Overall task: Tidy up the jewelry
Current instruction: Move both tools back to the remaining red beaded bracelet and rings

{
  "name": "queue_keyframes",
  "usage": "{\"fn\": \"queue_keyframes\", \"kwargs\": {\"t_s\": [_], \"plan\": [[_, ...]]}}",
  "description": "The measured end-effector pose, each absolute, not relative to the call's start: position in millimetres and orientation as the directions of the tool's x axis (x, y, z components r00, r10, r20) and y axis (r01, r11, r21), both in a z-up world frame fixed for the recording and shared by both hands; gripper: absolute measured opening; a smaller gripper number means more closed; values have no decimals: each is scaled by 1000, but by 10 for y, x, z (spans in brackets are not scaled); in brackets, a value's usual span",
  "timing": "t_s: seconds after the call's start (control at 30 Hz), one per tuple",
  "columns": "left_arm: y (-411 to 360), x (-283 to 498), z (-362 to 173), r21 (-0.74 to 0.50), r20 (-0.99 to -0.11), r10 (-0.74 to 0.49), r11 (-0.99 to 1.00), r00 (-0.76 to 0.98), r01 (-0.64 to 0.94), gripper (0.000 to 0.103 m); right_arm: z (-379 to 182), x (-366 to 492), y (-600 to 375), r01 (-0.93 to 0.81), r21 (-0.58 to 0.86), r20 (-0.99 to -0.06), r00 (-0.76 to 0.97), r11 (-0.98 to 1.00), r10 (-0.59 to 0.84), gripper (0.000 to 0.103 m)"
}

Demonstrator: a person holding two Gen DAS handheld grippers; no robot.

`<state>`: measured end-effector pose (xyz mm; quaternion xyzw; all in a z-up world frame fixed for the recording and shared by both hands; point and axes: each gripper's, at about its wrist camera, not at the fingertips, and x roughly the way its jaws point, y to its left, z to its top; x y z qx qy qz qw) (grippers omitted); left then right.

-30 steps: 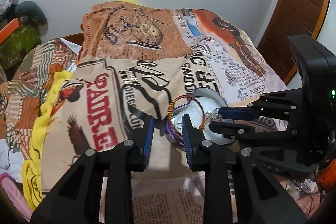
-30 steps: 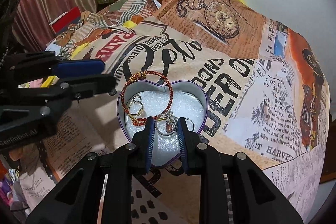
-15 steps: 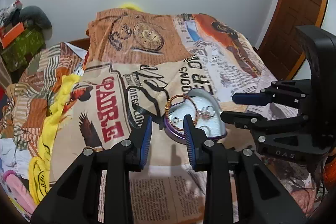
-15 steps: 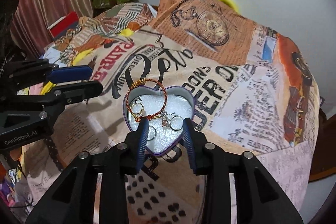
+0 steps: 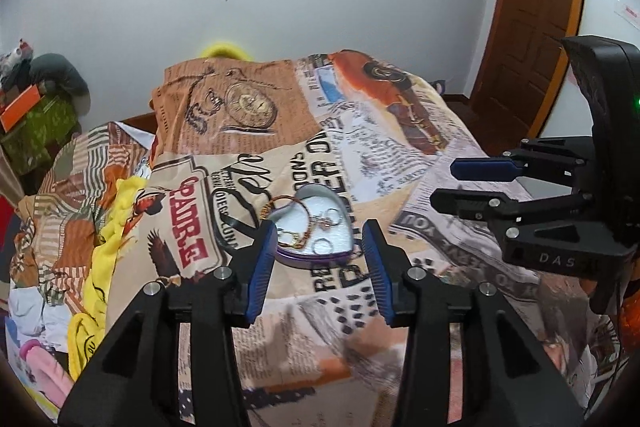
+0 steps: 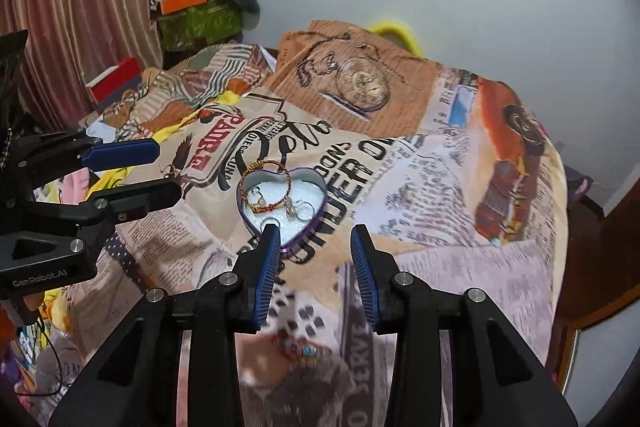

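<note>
A purple heart-shaped tin (image 5: 340, 254) (image 6: 310, 227) with a white lining lies open on the printed bedspread. Inside it are a red-and-gold bangle (image 5: 306, 235) (image 6: 267, 206) leaning on the rim and several silver rings (image 5: 323, 246) (image 6: 305, 211). My left gripper (image 5: 320, 261) is open and empty, raised above the bed just in front of the tin. My right gripper (image 6: 316, 259) is open and empty, also raised just in front of the tin. Each gripper shows from the side in the other's view, the right one (image 5: 472, 187) and the left one (image 6: 152, 171).
The bed is covered by a newspaper-print spread (image 5: 400, 155). A beaded bracelet (image 6: 306, 349) lies on the spread under my right gripper. Yellow cloth (image 5: 104, 247) and piled clothes sit at the left. A wooden door (image 5: 532, 27) stands at the right, boxes (image 6: 192, 11) at the back left.
Both grippers have pulled back and up from the tin and opened wider. The right gripper let go of a ring, which now lies in the tin.
</note>
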<state>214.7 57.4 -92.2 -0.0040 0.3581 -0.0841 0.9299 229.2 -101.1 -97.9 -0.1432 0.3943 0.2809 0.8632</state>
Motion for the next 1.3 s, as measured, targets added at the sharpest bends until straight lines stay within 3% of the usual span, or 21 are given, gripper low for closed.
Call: {"fn": "queue_keyframes", "kwargs": {"t_s": [0.47, 0.8, 1.07, 1.23, 1.3], "plan": [[57, 1967, -1178, -81, -720, -213, 971, 661, 225, 45, -1001, 2005, -1645, -503, 6, -756, 563, 864, 333, 40], [-260, 1933, -1605, -79, -769, -256, 947, 586, 310, 44, -1402, 1978, -1804, -488, 68, -811, 482, 870, 333, 40], [-200, 1926, -1832, -124, -790, -281, 944, 545, 307, 23, -1659, 1929, -1582, -558, 73, -828, 428, 827, 362, 40], [-167, 1900, -1871, -141, -781, -300, 939, 548, 314, 22, -1739, 1952, -1428, -597, 77, -835, 399, 799, 379, 39], [-167, 1894, -1886, -139, -779, -302, 938, 550, 317, 22, -1772, 1973, -1380, -605, 69, -840, 393, 793, 373, 32]]}}
